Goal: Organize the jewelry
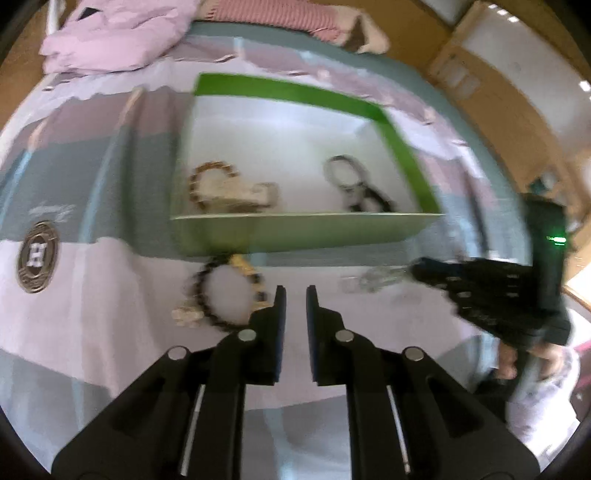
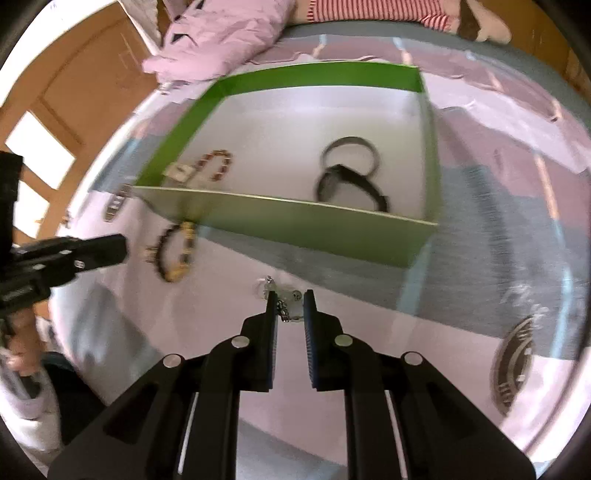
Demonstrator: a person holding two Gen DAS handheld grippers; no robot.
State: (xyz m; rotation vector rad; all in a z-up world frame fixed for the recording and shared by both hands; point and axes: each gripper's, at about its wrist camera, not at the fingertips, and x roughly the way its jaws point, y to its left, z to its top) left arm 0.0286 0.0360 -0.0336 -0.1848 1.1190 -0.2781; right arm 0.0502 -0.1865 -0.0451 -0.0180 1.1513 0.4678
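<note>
A green box [image 1: 306,230] [image 2: 325,230] with a white floor lies on the bed. In it are a brown bead bracelet [image 1: 207,181] [image 2: 218,162] and black bands [image 1: 351,184] [image 2: 351,173]. A dark bead bracelet [image 1: 221,299] [image 2: 177,254] lies on the bedspread in front of the box. My left gripper [image 1: 295,291] is open and empty just right of it. A silver chain piece [image 2: 284,299] [image 1: 373,280] lies on the bedspread. My right gripper [image 2: 290,295] is open, its fingers either side of the chain.
A striped pink and grey bedspread [image 1: 110,280] covers the bed. A pink pillow [image 1: 110,33] and a red striped cloth [image 2: 369,9] lie at the far end. A small silver clasp [image 2: 116,203] lies left of the box. The right gripper shows in the left view [image 1: 480,291].
</note>
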